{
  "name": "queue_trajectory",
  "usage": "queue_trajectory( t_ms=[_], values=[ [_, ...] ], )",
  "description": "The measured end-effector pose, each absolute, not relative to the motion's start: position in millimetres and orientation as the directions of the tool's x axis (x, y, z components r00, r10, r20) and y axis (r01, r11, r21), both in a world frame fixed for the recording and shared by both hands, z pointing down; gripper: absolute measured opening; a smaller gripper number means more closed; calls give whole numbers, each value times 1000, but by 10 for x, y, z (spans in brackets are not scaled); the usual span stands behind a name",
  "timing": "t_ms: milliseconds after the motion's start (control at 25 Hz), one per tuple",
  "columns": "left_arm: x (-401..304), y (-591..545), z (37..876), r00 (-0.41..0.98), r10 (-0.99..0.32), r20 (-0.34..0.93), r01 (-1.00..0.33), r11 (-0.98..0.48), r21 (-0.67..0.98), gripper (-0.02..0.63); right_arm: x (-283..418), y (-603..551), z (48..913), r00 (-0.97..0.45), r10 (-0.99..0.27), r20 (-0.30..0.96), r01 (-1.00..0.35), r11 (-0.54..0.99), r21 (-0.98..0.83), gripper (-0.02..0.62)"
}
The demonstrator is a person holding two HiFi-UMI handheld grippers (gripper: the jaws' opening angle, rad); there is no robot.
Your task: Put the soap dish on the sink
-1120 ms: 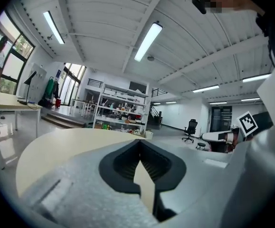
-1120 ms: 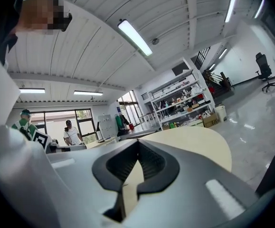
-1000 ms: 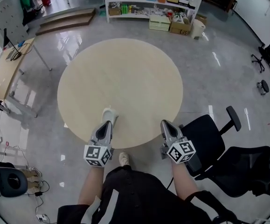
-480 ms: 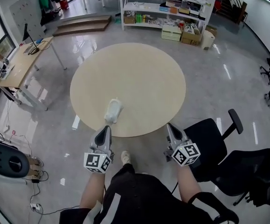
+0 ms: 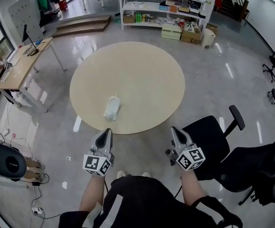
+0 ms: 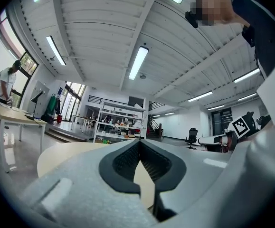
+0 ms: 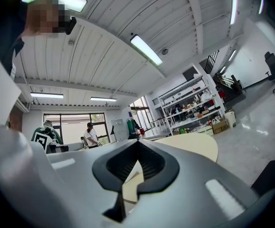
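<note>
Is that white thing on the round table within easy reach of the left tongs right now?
Probably yes. The soap dish lies by the near edge of the table, straight ahead of the left tongs, with nothing between. They are shut and would have to open first.

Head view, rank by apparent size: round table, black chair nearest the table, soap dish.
1. Round table, clearly largest.
2. Black chair nearest the table; it sits closer to the camera, which may enlarge it.
3. Soap dish, by far the smallest.

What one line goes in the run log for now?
left gripper: shut, empty | right gripper: shut, empty | soap dish: lying on round table, by the edge nearest the grippers, untouched | sink: not in view
</note>
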State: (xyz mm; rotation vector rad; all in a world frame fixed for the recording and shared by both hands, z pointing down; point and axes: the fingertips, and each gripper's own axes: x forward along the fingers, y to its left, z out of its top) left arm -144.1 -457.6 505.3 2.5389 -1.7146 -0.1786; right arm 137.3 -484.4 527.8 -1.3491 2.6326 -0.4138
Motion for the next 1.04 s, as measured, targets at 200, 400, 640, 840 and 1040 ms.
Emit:
queue_trajectory(
  t_ms=[200, 400, 640, 840, 1040],
  values=[
    [-1499, -4618, 4960, 395, -916, -67, -909, -401, 115, 2, 1386, -4778, 5238, -563, -826, -5, -791, 541, -284, 5],
    [-1673, -4717, 4910, 403, -912, -77, -904, -410, 119, 2, 1203, -4821, 5153, -551, -834, -24, -796, 534, -285, 5],
    [-1786, -4782, 4896, 418, -904, -92, -894, -427, 133, 2, 1010, -4882, 5107, -549, -835, -38, -794, 535, -289, 5],
    [-1813, -4839, 4919, 427, -899, -95, -888, -437, 143, 2, 959, -4894, 5083, -541, -840, -40, -802, 530, -277, 5],
    [-1853, -4863, 4928, 428, -898, -98, -887, -438, 147, 2, 916, -4887, 5101, -536, -843, -37, -808, 525, -266, 5]
  ],
)
